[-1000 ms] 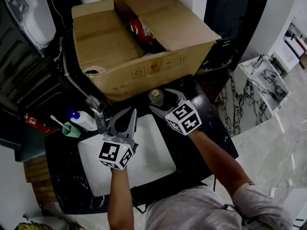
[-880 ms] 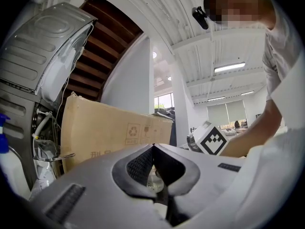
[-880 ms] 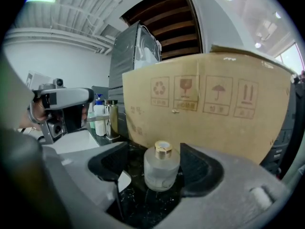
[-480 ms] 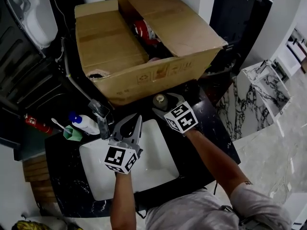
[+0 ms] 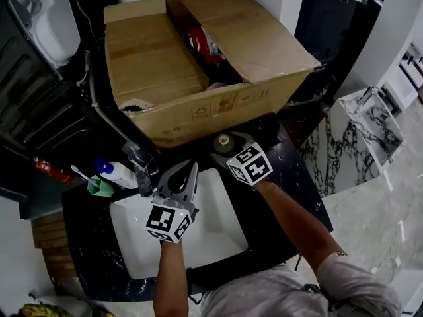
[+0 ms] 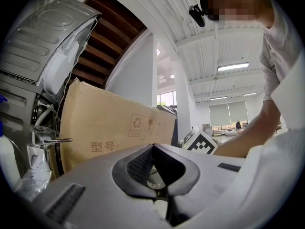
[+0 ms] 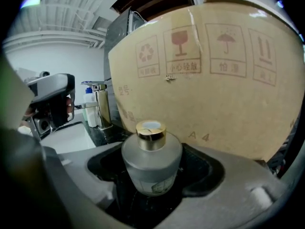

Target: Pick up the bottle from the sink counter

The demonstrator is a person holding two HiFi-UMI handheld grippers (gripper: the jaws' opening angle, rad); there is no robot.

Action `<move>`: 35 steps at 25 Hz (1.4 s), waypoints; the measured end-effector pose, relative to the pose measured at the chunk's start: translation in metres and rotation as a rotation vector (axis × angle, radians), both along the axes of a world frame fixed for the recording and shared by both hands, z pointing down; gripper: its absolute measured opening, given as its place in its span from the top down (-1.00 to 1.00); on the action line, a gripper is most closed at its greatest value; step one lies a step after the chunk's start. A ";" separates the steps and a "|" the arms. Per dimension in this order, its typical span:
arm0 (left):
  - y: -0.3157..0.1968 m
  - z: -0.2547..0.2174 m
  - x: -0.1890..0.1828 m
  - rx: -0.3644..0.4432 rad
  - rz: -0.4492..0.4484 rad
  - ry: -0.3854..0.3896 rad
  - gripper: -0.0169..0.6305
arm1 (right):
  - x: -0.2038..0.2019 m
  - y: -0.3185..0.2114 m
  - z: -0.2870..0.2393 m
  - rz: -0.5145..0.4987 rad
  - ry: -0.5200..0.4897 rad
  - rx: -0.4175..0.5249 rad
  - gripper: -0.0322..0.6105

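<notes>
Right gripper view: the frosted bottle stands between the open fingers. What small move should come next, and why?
Probably close the right gripper on the bottle. It stands upright between the fingers with a gap on each side, so nothing grips it yet, and the cardboard box close behind leaves little room to advance.

Head view steeply down; gripper views low, near, facing shared box (image 5: 153, 53).

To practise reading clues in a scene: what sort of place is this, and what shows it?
Probably a bathroom or laundry corner: a white sink set in a dark counter, a faucet at its edge, and a green cup holding a toothbrush beside it.
</notes>
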State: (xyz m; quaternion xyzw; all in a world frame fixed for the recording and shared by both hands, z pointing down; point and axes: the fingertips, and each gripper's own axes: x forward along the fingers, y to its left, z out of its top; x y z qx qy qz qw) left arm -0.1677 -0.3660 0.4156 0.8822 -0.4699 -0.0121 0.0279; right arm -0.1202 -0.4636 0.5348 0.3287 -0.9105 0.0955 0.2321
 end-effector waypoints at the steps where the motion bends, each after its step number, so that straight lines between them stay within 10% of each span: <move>1: 0.000 0.001 -0.001 -0.002 -0.002 0.000 0.94 | -0.001 0.000 0.002 -0.003 0.000 -0.004 -0.16; 35: 0.015 -0.003 -0.001 0.002 -0.023 -0.002 0.94 | -0.005 0.022 -0.044 -0.052 -0.035 0.065 -0.13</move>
